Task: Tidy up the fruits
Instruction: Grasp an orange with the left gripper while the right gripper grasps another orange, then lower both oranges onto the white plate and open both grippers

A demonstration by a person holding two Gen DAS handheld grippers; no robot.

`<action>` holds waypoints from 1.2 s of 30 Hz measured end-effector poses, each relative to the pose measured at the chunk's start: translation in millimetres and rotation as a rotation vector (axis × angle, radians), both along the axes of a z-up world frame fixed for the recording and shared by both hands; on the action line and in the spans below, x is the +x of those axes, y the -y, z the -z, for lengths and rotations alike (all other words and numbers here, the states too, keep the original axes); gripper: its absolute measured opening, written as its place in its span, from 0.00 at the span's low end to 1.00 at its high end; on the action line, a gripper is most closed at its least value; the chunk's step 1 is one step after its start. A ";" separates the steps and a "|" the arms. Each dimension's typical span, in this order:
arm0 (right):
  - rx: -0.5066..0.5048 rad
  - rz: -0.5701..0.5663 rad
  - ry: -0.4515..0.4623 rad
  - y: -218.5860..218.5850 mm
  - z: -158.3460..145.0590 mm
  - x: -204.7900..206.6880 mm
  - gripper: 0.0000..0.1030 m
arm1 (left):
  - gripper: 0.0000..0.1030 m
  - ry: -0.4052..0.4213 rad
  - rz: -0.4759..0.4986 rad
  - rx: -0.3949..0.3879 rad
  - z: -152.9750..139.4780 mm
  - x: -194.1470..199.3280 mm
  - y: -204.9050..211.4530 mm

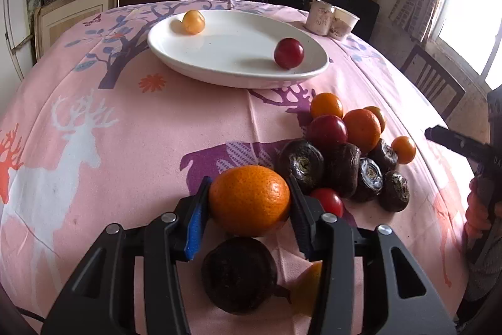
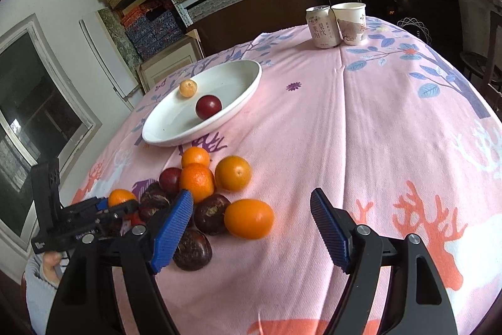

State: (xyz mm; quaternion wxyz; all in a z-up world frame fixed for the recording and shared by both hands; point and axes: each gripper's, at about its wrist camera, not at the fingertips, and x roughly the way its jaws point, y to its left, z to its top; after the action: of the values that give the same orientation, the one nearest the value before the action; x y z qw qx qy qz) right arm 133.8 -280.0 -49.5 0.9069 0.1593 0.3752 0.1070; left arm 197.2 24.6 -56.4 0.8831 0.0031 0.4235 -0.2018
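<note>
pink deer-print tablecloth (image 1: 125,121) covered the table. at left, a white plate (image 1: 219,71) held a yellow fruit (image 1: 193,22) and a red plum (image 1: 289,53). the left gripper (image 1: 249,203) clenched an orange (image 1: 249,199) beside the fruit pile (image 1: 348,153); a carry to the plate likely came next. the right gripper (image 2: 251,228) hung open, empty.

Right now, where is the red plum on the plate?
In the left wrist view the red plum lies at the plate's right rim, apart from the yellow fruit.
</note>
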 end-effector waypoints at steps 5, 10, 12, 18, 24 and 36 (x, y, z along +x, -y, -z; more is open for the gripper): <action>-0.067 -0.056 -0.051 -17.3 11.7 4.7 0.65 | 0.44 0.035 -0.055 -0.036 -10.2 -3.3 -14.4; -0.090 -0.084 -0.105 -26.1 23.3 12.3 0.38 | 0.44 0.032 -0.055 -0.024 -10.4 -3.7 -12.8; -0.069 -0.083 -0.105 -23.3 24.1 12.5 0.38 | 0.44 0.028 -0.043 -0.020 -9.0 -4.0 -9.6; -0.063 -0.071 -0.082 -19.1 19.8 11.9 0.37 | 0.44 0.031 -0.033 -0.011 -6.7 -5.1 -5.3; -0.024 -0.008 0.004 -3.8 -0.6 8.5 0.37 | 0.44 0.068 -0.074 -0.008 -23.1 2.5 -6.9; -0.052 -0.070 0.076 -43.4 -64.0 101.6 0.37 | 0.44 0.111 -0.160 -0.024 -66.1 92.1 6.7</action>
State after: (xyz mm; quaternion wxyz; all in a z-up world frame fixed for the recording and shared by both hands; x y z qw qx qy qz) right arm 235.4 -236.6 14.5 0.9199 0.1183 0.3487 0.1348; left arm 289.3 17.9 9.7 0.9184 -0.0300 0.3705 -0.1352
